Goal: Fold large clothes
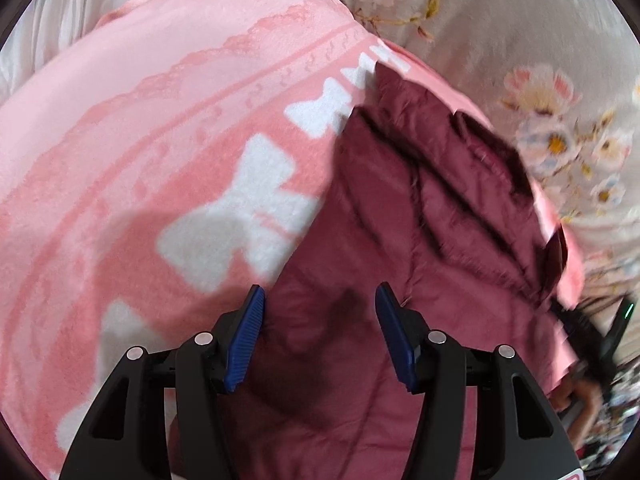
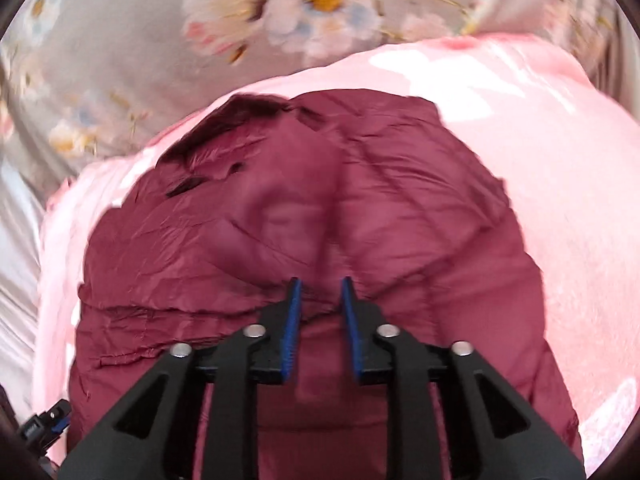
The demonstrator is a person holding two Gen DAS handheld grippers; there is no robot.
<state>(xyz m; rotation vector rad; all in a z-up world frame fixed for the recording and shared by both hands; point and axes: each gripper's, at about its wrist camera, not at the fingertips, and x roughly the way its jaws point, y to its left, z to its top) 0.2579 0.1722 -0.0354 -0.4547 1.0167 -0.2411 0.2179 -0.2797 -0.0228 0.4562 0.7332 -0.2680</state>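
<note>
One maroon quilted jacket (image 2: 304, 216) lies on one pink blanket (image 1: 140, 128) printed with white bows, spread over a bed's grey floral sheet (image 2: 120, 72). In the left wrist view the jacket's long axis runs from near centre to far right. Two grippers hover over it: the left gripper (image 1: 320, 312) stands open and empty; the right gripper (image 2: 320, 300) has narrowly parted jaws holding nothing.

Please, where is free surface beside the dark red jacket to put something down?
Bare pink blanket lies wide on one side of the maroon jacket. On the other side only a narrow pink strip remains before the floral sheet. Around the jacket itself it is crowded.
</note>
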